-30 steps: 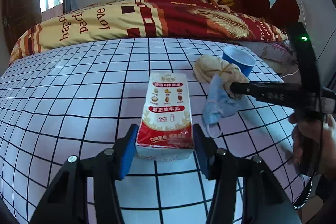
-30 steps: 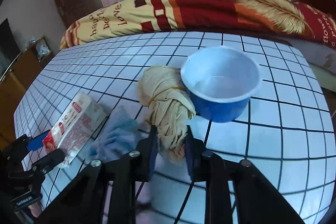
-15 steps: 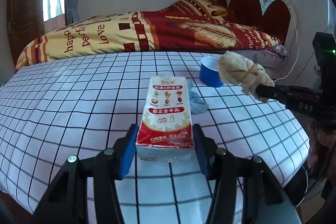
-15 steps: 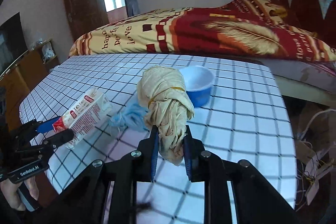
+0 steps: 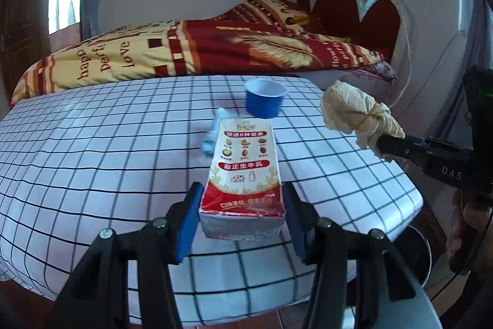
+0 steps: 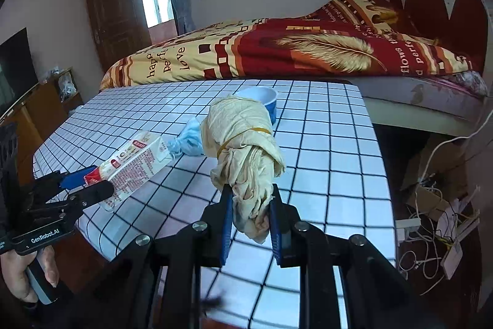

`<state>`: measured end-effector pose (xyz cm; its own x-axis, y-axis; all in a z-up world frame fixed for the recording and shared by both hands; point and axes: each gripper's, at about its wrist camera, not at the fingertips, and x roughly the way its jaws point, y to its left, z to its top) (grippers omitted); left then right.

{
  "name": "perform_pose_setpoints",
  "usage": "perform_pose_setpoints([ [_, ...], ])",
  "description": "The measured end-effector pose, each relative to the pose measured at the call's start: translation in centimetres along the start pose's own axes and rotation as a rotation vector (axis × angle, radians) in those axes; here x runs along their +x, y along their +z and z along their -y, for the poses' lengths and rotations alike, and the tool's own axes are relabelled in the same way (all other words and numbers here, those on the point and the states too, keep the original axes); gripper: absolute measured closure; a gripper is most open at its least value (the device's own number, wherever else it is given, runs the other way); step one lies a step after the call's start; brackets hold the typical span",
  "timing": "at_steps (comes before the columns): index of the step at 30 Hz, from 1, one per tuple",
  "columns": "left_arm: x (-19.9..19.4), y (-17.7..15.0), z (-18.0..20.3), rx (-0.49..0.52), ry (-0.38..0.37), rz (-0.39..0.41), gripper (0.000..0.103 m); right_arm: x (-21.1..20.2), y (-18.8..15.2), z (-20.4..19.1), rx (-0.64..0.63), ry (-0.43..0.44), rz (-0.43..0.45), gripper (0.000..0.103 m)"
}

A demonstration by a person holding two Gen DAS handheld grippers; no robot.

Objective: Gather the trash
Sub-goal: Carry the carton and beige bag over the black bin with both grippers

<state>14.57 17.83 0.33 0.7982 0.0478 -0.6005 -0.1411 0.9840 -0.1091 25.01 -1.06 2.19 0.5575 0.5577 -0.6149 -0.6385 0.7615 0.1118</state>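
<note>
We have two pieces lifted off the table [image 5: 92,144]; left gripper [image 5: 240,224] pinches the carton [image 5: 243,174], right gripper [image 6: 251,224] pinches the rag bundle [image 6: 240,141]; cup [image 5: 264,97] at 12 o'clock of the carton and mask [image 6: 188,139] at 11 remain; no bin seen.

Both tools were matte black. The left gripper [image 5: 242,232] had blue pads [image 5: 187,232] on angular fingers fixed with silver screws, and white "GenRobot.AI" lettering on its body in the right wrist view. The right gripper [image 6: 250,222] matched, with blue pads [image 6: 227,228], round silver screws, white "DAS" lettering and a small green light.
</note>
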Motion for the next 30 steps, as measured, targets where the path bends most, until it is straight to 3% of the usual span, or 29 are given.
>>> perform_pose_setpoints([
  [16, -0.9, -0.9, 8.1, 0.116, -0.135, 0.0, 0.051, -8.7, -5.1, 5.9, 0.061, -0.11, 0.023, 0.08],
  [30, -0.9, -1.4, 14.7, 0.196, -0.233, -0.022, 0.051, -13.3, -8.8, 11.2, 0.178, -0.193, 0.044, 0.08],
])
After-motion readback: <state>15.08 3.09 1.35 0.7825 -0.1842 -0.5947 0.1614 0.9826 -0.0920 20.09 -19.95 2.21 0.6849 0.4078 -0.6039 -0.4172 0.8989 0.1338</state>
